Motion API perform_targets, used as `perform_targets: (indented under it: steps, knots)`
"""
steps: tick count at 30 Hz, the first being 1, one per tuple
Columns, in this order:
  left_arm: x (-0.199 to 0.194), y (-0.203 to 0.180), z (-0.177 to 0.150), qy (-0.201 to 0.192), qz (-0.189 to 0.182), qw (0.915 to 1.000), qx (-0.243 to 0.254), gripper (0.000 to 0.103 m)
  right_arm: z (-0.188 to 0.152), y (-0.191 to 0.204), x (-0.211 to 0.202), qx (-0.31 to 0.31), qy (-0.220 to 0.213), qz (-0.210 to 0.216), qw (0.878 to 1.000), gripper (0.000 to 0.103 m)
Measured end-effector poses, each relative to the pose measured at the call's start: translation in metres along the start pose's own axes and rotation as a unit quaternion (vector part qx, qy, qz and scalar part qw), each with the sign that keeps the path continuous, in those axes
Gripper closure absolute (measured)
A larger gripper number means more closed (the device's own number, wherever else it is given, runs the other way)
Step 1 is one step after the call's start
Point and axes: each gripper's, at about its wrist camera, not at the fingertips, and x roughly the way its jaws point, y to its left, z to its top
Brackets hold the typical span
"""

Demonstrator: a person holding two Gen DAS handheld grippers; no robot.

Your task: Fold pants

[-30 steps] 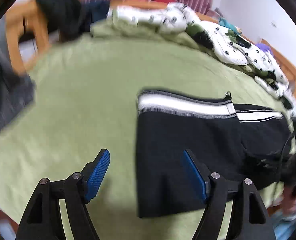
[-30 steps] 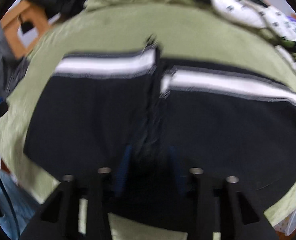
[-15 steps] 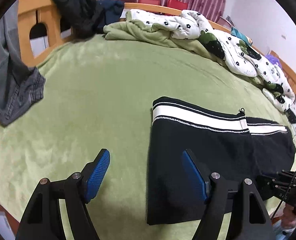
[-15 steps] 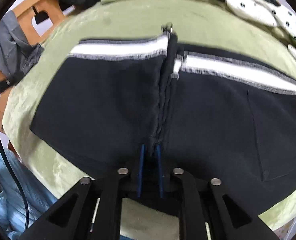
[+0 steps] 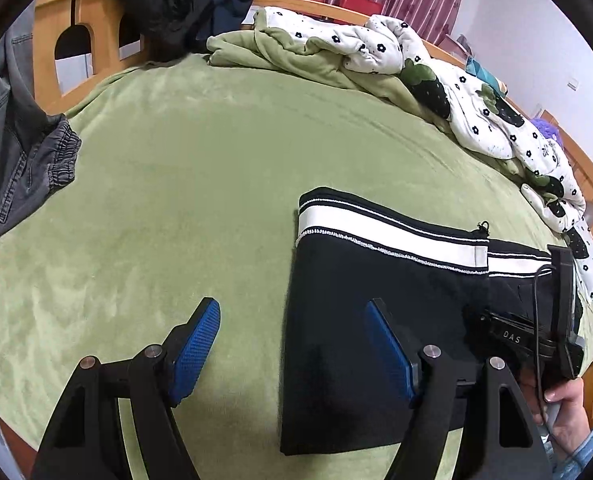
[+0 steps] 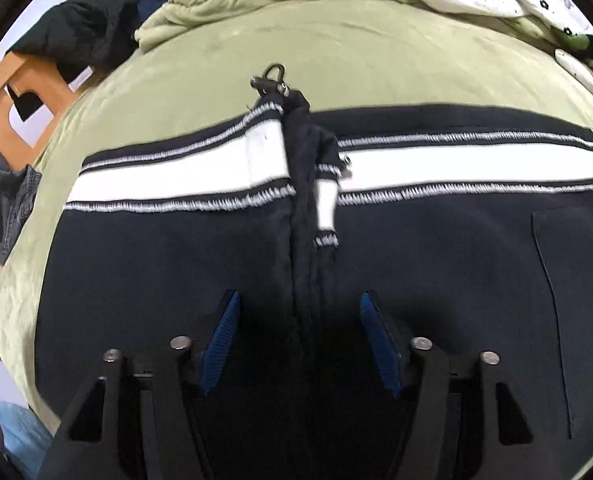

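Black pants [image 6: 436, 264] with the white stripe lie flat on the green bed [image 5: 200, 168] — right claw [image 6: 298, 340] spread wide over their bunched middle ridge, left claw [image 5: 292, 352] wide too — straddling the pants' left edge.

The right gripper [image 6: 298, 340] has let go of the bunched middle ridge of the pants [image 6: 176, 264]: its jaws (clamped together half a second ago) now stand wide apart, straddling it.

black pants [image 6: 168, 264] with white stripe, green bedspread [image 5: 200, 168], blue-padded fingers [image 6: 220, 340]
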Motion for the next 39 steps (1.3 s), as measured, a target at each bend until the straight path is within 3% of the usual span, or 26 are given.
perform_targets:
  steps: [1,3,6,9,11,13,17,20,22,24,25,30,32,36,38,39]
  knots:
    - [0.003,0.0,0.0,0.004,0.001,1.0,0.0,0.03,0.0,0.004,-0.003,-0.013,-0.004,-0.006,1.0,0.084]
    - [0.007,0.001,0.0,0.012,-0.001,0.9999,-0.003,0.03,0.0,0.006,-0.018,-0.029,-0.028,-0.002,0.999,0.088]
    - [0.01,0.004,0.0,0.021,-0.01,0.9997,-0.009,0.03,0.001,-0.008,-0.05,-0.014,-0.061,0.033,0.997,0.089]
    - [0.01,0.003,-0.002,0.021,-0.02,0.9995,-0.01,0.03,-0.004,-0.026,-0.052,0.015,-0.05,0.021,0.998,0.088]
    - [0.013,0.0,-0.003,0.024,-0.018,0.9996,-0.002,0.03,-0.006,-0.028,-0.031,0.01,-0.018,-0.004,1.0,0.085]
    - [0.019,-0.006,-0.005,0.036,-0.021,0.9991,0.005,0.03,-0.011,-0.028,-0.018,-0.007,0.006,-0.025,1.0,0.075]
    - [0.027,-0.018,-0.014,0.057,-0.037,0.9975,0.019,0.03,-0.021,-0.028,-0.052,0.009,-0.018,-0.024,1.0,0.074]
    - [0.034,-0.028,-0.024,0.066,-0.017,0.9965,0.048,0.03,-0.043,-0.029,-0.085,0.021,-0.049,-0.011,0.999,0.072]
    - [0.049,-0.031,-0.035,0.106,-0.003,0.9928,0.056,0.03,-0.06,-0.022,-0.084,-0.001,-0.032,-0.01,0.999,0.072]
    - [0.064,-0.03,-0.044,0.148,-0.02,0.9881,0.037,0.03,-0.073,-0.015,-0.064,-0.028,0.011,-0.037,0.999,0.072]
    - [0.069,-0.031,-0.049,0.161,-0.023,0.9863,0.029,0.029,-0.077,-0.012,-0.054,-0.038,0.028,-0.041,0.998,0.066]
    - [0.064,-0.042,-0.041,0.147,0.0,0.9886,0.035,0.03,-0.073,-0.017,-0.063,-0.024,0.022,-0.033,0.999,0.063]
    - [0.055,-0.045,-0.034,0.128,0.008,0.9911,0.035,0.031,-0.064,-0.023,-0.083,0.007,-0.002,-0.025,1.0,0.063]
    - [0.027,-0.058,-0.013,0.089,0.0,0.9948,0.049,0.031,-0.044,-0.038,-0.146,0.038,-0.096,-0.033,0.994,0.063]
    - [0.009,-0.068,0.007,0.078,-0.024,0.995,0.058,0.031,-0.037,-0.057,-0.182,0.044,-0.136,-0.044,0.989,0.055]
    - [0.002,-0.071,0.016,0.069,-0.031,0.9953,0.061,0.031,-0.034,-0.071,-0.197,0.048,-0.153,-0.053,0.986,0.045]
